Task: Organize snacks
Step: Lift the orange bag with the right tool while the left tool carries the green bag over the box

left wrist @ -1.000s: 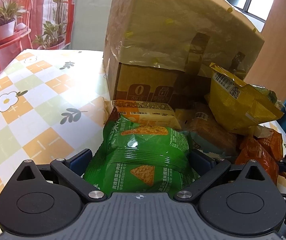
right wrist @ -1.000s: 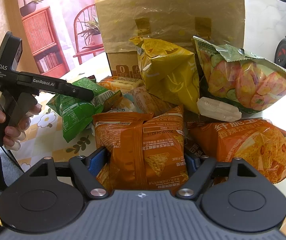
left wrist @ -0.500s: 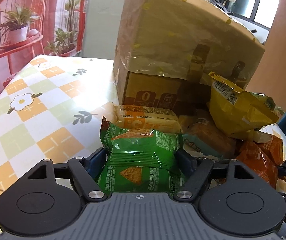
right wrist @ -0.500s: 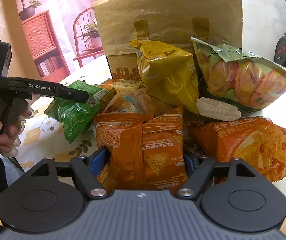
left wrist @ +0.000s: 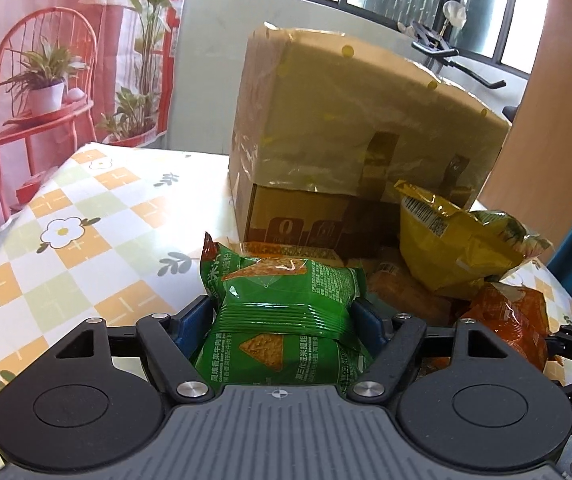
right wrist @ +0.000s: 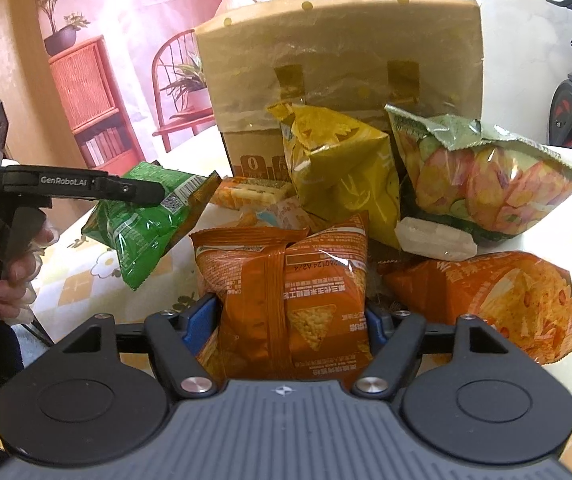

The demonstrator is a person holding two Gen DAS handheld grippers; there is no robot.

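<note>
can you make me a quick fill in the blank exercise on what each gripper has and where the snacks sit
1. The left gripper is shut on a ____ chip bag.
2. The right gripper is shut on an ____ chip bag.
3. The yellow chip bag leans against the cardboard ____ behind it.
4. The green chip bag is held ____ the tablecloth, not resting on it.

Missing words: green; orange; box; above

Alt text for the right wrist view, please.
The right gripper clamps an orange chip bag, while the left gripper holds a green chip bag up at left. More snack bags lean against a paper-covered cardboard box behind.
</note>
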